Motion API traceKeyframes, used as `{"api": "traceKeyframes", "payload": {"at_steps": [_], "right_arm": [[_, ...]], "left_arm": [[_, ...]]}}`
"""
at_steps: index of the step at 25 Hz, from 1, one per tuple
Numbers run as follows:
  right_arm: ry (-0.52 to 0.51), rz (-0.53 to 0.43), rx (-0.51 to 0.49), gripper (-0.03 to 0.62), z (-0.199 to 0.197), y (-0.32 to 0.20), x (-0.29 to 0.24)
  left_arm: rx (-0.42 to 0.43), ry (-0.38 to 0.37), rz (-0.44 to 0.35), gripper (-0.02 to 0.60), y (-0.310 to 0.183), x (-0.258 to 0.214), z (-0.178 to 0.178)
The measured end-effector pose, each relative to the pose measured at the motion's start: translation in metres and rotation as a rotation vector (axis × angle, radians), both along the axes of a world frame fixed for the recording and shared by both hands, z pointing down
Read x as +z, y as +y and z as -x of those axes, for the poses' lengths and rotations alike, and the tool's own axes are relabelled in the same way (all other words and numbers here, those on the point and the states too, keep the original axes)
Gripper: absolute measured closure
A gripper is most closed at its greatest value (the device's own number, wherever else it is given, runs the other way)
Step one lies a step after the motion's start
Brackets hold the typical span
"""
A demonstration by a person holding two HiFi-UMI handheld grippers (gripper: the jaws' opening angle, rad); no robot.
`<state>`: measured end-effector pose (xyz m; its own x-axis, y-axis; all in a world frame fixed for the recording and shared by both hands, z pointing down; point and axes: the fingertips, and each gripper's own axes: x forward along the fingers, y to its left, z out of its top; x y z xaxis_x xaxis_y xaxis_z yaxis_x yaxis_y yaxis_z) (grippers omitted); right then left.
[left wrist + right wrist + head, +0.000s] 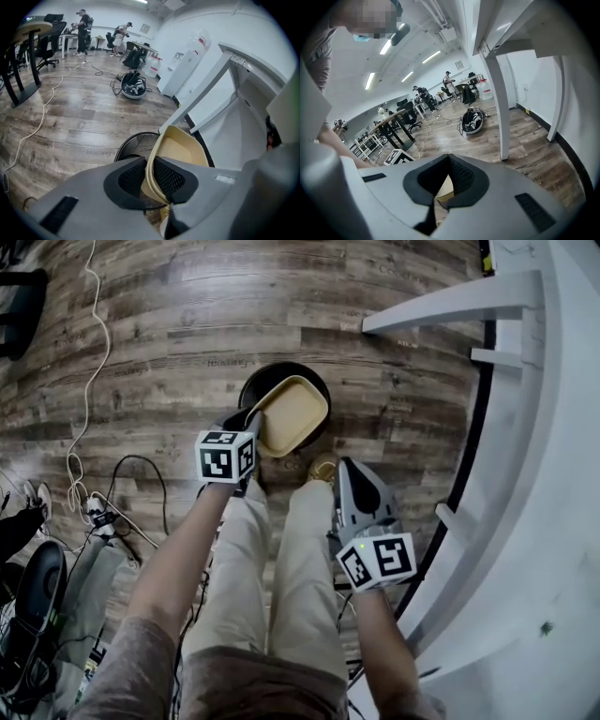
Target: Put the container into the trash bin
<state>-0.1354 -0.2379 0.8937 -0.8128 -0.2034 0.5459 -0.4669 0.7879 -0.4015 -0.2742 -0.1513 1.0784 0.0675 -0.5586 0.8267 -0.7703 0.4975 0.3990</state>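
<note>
- One tan container (pixel 292 415) was above one black trash bin (pixel 281 367).
- The left hand-held gripper (pixel 150 164) pinched its rim.
- The right hand-held gripper (pixel 449 161) was closed, empty.

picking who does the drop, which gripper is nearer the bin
Left. The left gripper hangs at the near rim of the bin, its jaws shut on the edge of the container. The right gripper is further back, off to the bin's side, holding nothing.
</note>
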Motion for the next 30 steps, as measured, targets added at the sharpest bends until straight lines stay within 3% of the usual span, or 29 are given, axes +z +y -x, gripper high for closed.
{"api": "traceKeyframes", "payload": {"at_steps": [18,30], "right_arm": [[0.020,0.050,0.035,0.592,-0.006,-0.014,0.020],[0.032,0.058,0.032,0.592,-0.011,-0.018,0.025]], "left_arm": [[0.132,-0.073,0.202,0.523,-0.020,0.084,-0.014],[0.228,-0.132,0.303,0.523,-0.017,0.111,-0.012]]}}
